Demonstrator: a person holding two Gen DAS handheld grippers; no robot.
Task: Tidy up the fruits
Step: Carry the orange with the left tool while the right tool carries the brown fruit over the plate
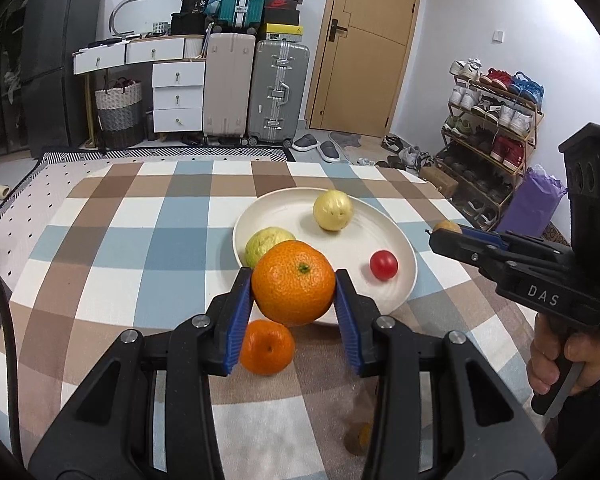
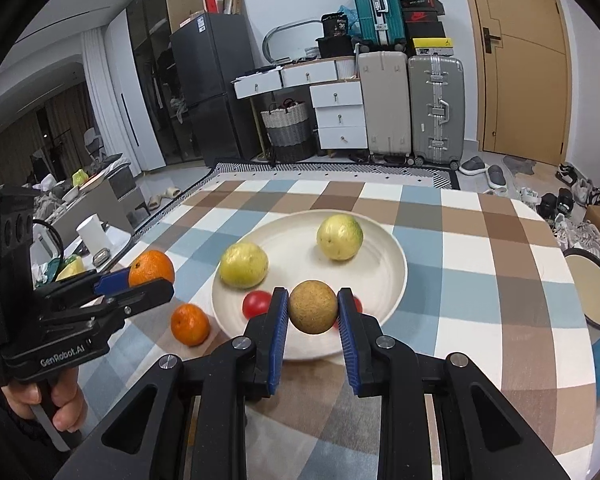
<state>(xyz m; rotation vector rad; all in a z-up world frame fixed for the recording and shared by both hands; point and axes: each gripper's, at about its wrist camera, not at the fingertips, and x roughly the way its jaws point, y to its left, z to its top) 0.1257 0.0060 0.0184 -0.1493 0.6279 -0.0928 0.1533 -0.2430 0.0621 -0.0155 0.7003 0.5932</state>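
**Hidden and cut off**

In the right wrist view, a red tomato (image 2: 356, 305) shows only slivers behind the right gripper (image 2: 313, 312) and its brown fruit (image 2: 313, 307). A dish (image 2: 596, 288) runs off the right edge. In the left wrist view, a brownish object (image 1: 358, 438) hides behind the left gripper (image 1: 293, 290).

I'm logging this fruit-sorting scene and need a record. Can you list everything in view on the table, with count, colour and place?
Plate: one, cream-white, middle of the table.
Guavas: two, yellow-green, on the plate; the other sits near its left rim.
Tomatoes: two, red, on the plate's near side; one is mostly hidden behind the right tongs.
Large orange: one, orange, held in the left tongs.
Small orange: one, orange, on the cloth left of the plate.
Brown round fruit: one, tan, held in the right tongs.
Tablecloth: one, checked brown, blue and white.
Left tongs: black with blue pads.
Right tongs: the same.
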